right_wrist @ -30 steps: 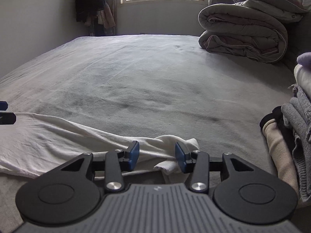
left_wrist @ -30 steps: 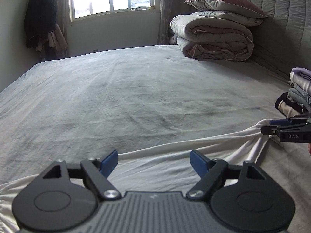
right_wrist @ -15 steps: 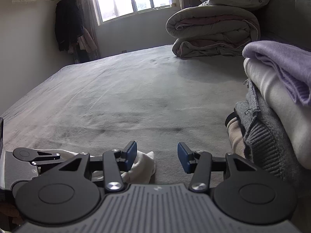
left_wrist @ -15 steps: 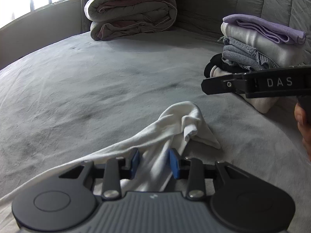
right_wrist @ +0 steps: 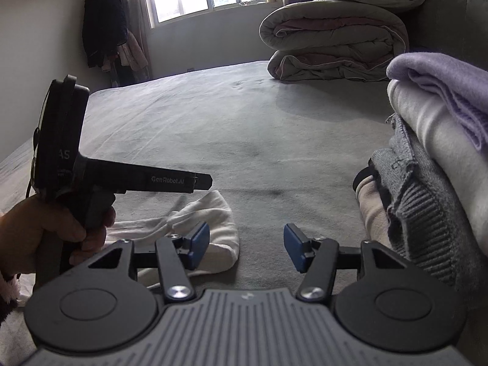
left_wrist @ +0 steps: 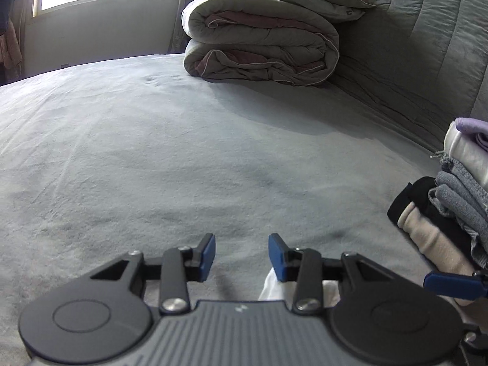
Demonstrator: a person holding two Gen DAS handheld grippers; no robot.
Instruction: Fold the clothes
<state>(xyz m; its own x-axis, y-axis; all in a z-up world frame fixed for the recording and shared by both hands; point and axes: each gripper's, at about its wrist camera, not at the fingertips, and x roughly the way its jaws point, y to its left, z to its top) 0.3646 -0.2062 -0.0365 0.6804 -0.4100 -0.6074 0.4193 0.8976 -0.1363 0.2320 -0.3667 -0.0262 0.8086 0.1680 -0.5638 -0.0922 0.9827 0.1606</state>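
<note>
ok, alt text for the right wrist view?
Right tool open over a grey bed, nothing between its pads; a white garment lies bunched by its left pad. A hand holds the left tool at left; folded clothes stacked at right.

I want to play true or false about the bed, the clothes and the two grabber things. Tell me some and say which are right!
1. The white garment lies bunched on the bed. True.
2. The right hand-held gripper is clamped on a sock. False: its jaws are open over bare bed.
3. A lilac cloth tops the stack of folded clothes. True.
4. The rolled duvet is on the floor. False: it sits on the bed by the headboard.
5. The left hand-held gripper grips the white garment. False: nothing sits between its open jaws.
</note>
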